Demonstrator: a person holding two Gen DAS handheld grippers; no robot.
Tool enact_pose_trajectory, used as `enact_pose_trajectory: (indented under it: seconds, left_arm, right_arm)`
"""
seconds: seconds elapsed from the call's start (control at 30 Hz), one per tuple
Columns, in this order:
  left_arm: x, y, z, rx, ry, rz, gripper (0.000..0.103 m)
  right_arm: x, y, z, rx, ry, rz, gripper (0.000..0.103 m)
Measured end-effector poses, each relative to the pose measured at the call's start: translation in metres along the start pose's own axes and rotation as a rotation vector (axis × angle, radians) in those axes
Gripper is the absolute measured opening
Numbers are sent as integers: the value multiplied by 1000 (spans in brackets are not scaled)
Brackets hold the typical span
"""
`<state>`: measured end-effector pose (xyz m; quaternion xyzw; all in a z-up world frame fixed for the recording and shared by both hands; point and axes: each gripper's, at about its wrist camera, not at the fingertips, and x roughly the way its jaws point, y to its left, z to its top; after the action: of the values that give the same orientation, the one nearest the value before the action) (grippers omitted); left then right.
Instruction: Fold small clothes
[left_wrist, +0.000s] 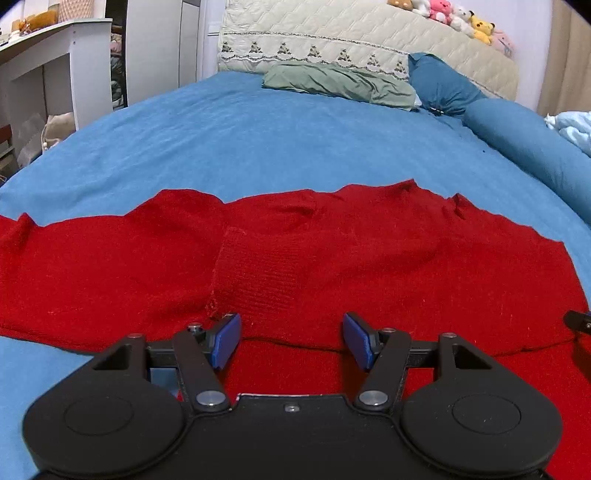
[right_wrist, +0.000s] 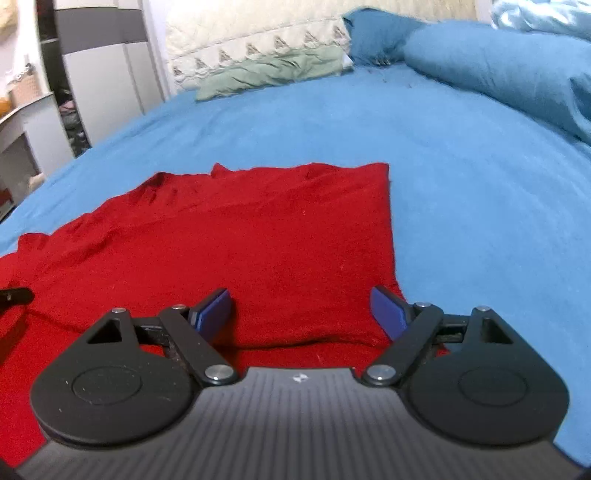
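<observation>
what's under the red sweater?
The red sweater lies spread on the blue bedsheet, which shows on every visible side. A folded-over layer's edge crosses near both open tongs. Anything else beneath is covered by the knit.

We are looking out past the tongs across a bed (left_wrist: 258, 140) covered in a blue sheet, which is filling most of both views. Far ahead of the tongs a quilted cream headboard (left_wrist: 351, 33) is standing across the far end, with a crumpled green cloth (left_wrist: 332, 79) and a blue pillow (left_wrist: 439, 85) lying at its foot. Plush toys (left_wrist: 458, 18) are sitting along its top, ahead and to the right. To the right a blue duvet (right_wrist: 498, 70) is bunching up. Ahead and to the left a white shelf unit (left_wrist: 40, 74) and a grey wardrobe (right_wrist: 107, 77) are standing beside the bed
</observation>
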<state>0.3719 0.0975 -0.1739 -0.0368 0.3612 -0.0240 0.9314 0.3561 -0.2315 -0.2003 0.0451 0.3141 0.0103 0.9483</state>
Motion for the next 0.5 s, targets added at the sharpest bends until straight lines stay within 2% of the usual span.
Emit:
enact_pose_trajectory:
  seconds: [0.13,0.23,0.33,0.43,0.5]
  left_arm:
    - [-9,-5,4,-9,18,24,66]
    - [-30,-3,14,-29,5,43,67]
    - [-65,-1,21,-49,2,59,68]
    - [-108,1,30,-40,-40,91,78]
    - [-132,6,36,-37,-65,116,99]
  right_arm:
    - [-9,12,9,-48,25,-15,100]
    - [-32,23,21,-65,1,1,100]
    - [-60,40,33,-116,-3,-59,102]
    - [-92,54,42,-119,-17,-14,103]
    - [-111,65,51,-108,-28,33,103]
